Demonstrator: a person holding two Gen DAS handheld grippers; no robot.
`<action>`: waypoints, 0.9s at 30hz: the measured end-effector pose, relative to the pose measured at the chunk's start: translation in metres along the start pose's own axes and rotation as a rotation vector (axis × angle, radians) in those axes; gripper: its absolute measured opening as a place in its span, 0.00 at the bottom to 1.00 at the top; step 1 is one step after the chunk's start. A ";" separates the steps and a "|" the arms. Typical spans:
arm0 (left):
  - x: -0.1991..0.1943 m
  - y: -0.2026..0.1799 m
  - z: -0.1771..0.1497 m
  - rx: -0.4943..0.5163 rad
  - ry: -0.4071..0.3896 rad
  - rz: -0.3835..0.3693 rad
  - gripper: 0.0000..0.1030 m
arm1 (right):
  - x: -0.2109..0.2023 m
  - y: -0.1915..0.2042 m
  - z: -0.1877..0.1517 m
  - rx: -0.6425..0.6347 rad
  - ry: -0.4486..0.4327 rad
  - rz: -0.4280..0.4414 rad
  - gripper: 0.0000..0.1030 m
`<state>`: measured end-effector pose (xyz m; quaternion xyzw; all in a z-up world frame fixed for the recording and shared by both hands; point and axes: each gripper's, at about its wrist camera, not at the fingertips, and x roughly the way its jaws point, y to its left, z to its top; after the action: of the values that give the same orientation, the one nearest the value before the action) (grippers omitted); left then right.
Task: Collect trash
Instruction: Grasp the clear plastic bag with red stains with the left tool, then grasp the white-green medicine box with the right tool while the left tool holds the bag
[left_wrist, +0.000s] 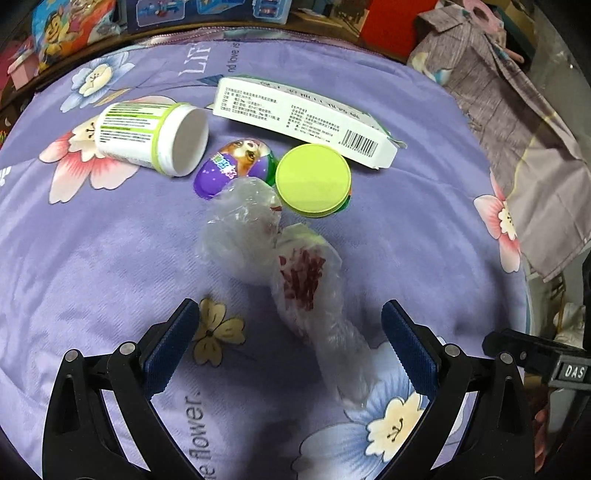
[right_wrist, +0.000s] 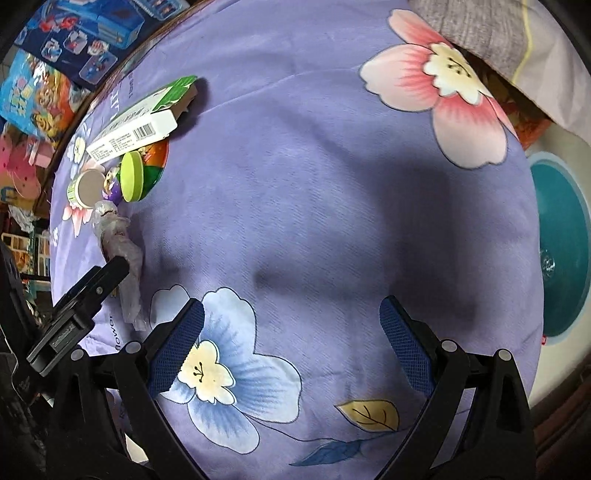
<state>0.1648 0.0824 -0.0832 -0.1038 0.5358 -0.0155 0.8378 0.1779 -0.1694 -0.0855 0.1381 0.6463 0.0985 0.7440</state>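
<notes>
Left gripper (left_wrist: 290, 341), wide open and empty, lines up on the crumpled plastic wrapper (left_wrist: 295, 273), seemingly next to lower and pinch; right gripper (right_wrist: 291, 341) gapes idle.

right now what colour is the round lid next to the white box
Lime green lid, beside the white box; clearest in the left wrist view.

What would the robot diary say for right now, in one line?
left gripper: open, around plastic wrap | right gripper: open, over bedsheet | box, cup, lid: uncollected
</notes>
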 end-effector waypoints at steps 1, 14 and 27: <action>0.002 0.000 0.001 -0.001 -0.001 0.001 0.96 | 0.000 0.003 0.001 -0.009 0.000 -0.010 0.89; -0.003 0.041 0.008 -0.045 -0.033 0.016 0.34 | 0.001 0.068 0.026 -0.272 -0.041 -0.148 0.89; -0.042 0.110 0.012 -0.107 -0.080 -0.023 0.34 | 0.027 0.213 0.095 -0.671 -0.125 -0.287 0.89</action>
<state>0.1487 0.1978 -0.0615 -0.1550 0.5009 0.0076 0.8515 0.2828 0.0329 -0.0278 -0.1996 0.5440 0.1910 0.7923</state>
